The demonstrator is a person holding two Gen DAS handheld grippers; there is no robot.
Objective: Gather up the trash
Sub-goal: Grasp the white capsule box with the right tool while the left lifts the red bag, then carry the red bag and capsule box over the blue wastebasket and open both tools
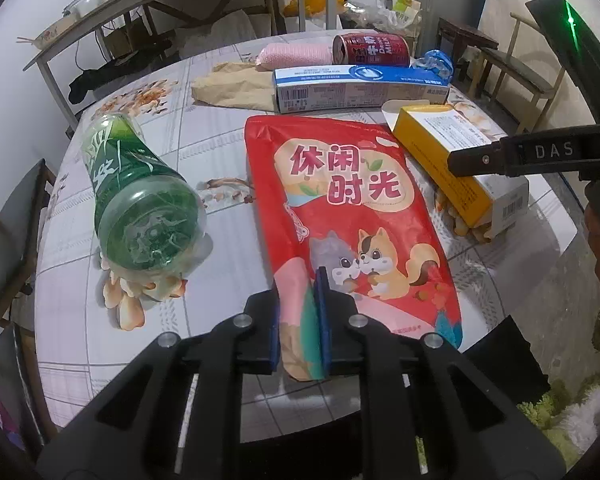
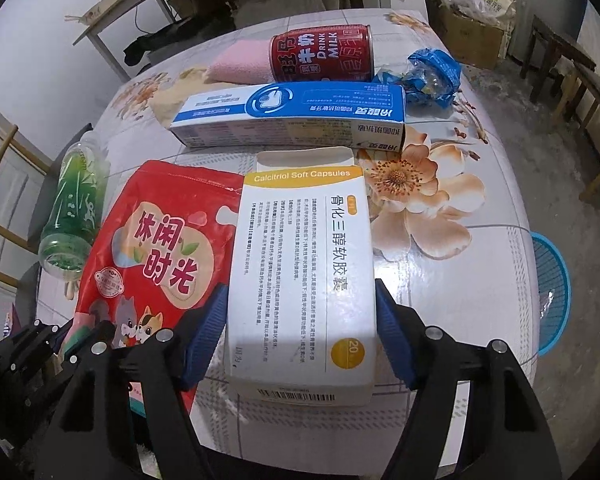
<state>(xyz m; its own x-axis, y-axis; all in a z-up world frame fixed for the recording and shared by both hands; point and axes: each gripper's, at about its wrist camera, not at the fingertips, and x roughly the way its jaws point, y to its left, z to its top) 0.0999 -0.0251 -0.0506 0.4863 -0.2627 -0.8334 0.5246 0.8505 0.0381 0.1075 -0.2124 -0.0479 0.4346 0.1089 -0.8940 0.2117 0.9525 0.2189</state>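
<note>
A red snack bag [image 1: 340,200] with cartoon squirrels lies flat on the flowered table [image 1: 220,140]. My left gripper [image 1: 300,284] is shut on its near edge, the blue pads pinching the foil. Just right of the bag lies a white and yellow medicine box [image 2: 300,260]. My right gripper [image 2: 300,296] is shut on it, one blue pad pressed against each long side. In the left wrist view a finger [image 1: 476,160] of the right gripper reaches over the yellow box [image 1: 432,152]. The right wrist view shows the bag [image 2: 152,240] beside the box.
A green plastic bottle [image 1: 140,200] lies on its side at the left. Behind are a blue toothpaste box [image 2: 292,116], a red milk can [image 2: 320,56], a pink cloth [image 2: 240,64] and a blue wrapper [image 2: 432,76]. A blue basket [image 2: 552,288] stands on the floor at the right.
</note>
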